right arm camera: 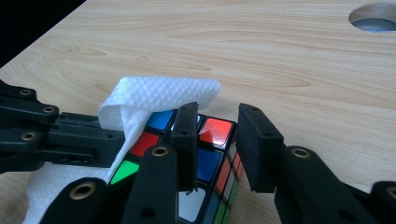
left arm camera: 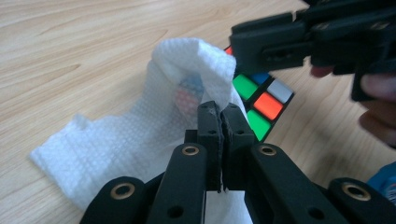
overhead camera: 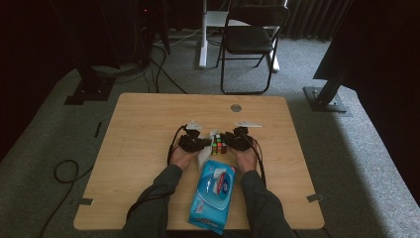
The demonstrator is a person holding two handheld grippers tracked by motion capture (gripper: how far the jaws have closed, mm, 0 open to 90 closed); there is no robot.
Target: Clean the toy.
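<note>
White wipe [overhead camera: 204, 154] and puzzle cube [overhead camera: 218, 144] lie mid-counter [overhead camera: 148, 124] in the high view, between the left claw [overhead camera: 202, 143] and right claw [overhead camera: 229, 141], just beyond a blue wipes pack [overhead camera: 213, 193].

From the left gripper view, the left claw [left arm camera: 218, 114] is pinched tight on the wipe [left arm camera: 140, 135], draping it against the cube [left arm camera: 261, 100], probably for cleaning.

From the right gripper view, the right claw [right arm camera: 217, 140] clamps the cube [right arm camera: 210, 158] at a corner, likely steadying it; the wipe [right arm camera: 154, 100] covers its far edge.
</note>
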